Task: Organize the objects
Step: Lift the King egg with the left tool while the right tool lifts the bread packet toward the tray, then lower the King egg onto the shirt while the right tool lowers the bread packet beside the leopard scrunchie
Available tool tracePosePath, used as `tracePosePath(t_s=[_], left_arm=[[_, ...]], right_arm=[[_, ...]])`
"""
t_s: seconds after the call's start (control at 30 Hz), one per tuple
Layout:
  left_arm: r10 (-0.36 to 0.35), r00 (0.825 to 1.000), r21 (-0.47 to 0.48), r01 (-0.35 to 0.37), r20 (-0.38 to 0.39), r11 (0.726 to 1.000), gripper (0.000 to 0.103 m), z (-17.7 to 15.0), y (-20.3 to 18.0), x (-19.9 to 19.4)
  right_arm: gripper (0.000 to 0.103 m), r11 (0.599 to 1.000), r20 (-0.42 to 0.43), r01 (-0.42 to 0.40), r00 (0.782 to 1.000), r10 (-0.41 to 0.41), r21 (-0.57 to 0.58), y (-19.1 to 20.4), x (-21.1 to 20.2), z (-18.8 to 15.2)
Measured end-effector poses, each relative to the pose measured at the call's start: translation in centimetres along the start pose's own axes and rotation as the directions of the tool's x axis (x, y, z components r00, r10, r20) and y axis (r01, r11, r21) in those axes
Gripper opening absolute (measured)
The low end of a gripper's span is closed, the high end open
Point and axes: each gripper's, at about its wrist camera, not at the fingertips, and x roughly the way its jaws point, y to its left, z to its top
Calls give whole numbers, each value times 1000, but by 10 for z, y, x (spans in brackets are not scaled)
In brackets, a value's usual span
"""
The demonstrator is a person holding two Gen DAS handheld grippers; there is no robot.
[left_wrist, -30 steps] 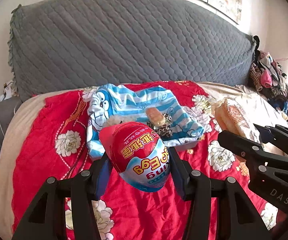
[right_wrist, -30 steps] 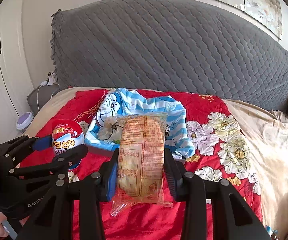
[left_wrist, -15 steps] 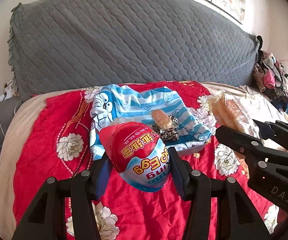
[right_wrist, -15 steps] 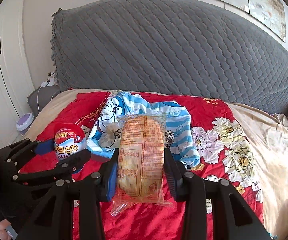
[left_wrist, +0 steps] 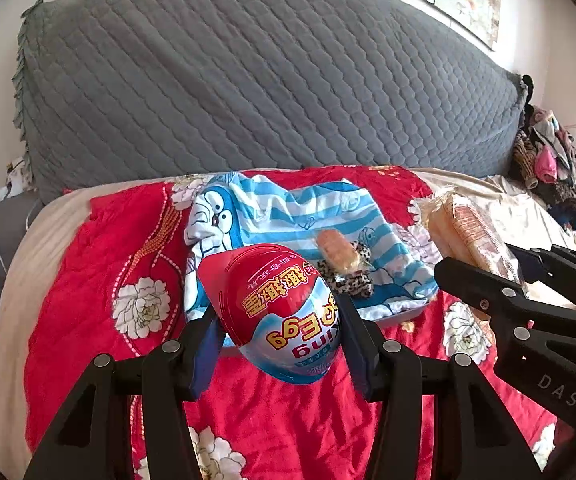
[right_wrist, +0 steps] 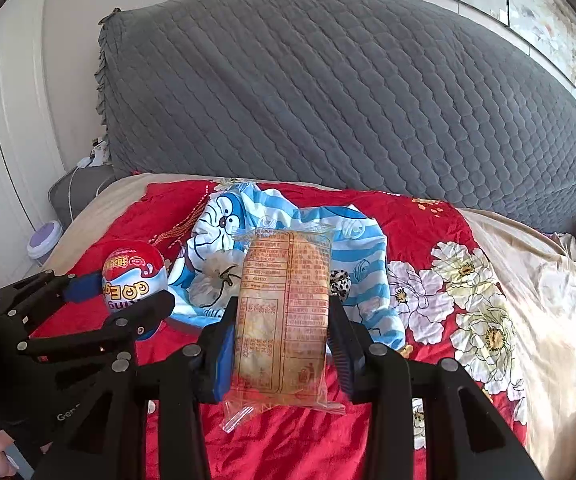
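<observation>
My left gripper (left_wrist: 280, 320) is shut on a red, white and blue egg-shaped toy pack (left_wrist: 278, 308), held above the red floral bedspread (left_wrist: 100, 264). It also shows in the right wrist view (right_wrist: 134, 274). My right gripper (right_wrist: 282, 328) is shut on a clear packet of orange-brown snacks (right_wrist: 284, 304), seen at the right in the left wrist view (left_wrist: 468, 236). Ahead lies a blue striped cartoon-cat cloth (left_wrist: 284, 216) with a small orange snack packet (left_wrist: 336, 250) and a leopard-print item (left_wrist: 348, 276) on it.
A grey quilted headboard (left_wrist: 256, 80) rises behind the bed. A pile of clothes (left_wrist: 552, 160) lies at the far right. A purple-lidded container (right_wrist: 44, 240) and a grey stand sit left of the bed. Beige sheet (right_wrist: 548, 280) covers the right side.
Both grippers, each still holding its item, have drawn slightly closer to the striped cloth; the view has shifted a little.
</observation>
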Motion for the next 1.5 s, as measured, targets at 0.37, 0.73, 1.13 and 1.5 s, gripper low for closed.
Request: tracePosePath(t_s=[0.37, 0.73, 1.13, 1.5], left_arm=[[-3, 1000, 0, 3, -11, 1000, 55, -1, 4, 24], [-5, 1000, 5, 5, -29, 1000, 55, 5, 4, 54], [-2, 998, -16, 1, -56, 1000, 55, 11, 13, 92], [4, 998, -17, -5, -70, 1000, 55, 16, 17, 120]], right_arm=[[41, 1000, -19, -1, 1000, 1, 12, -6, 26, -1], [41, 1000, -43, -6, 999, 6, 2, -9, 55, 1], [41, 1000, -68, -7, 998, 6, -9, -17, 91, 12], [41, 1000, -96, -5, 995, 3, -19, -20, 124, 14]])
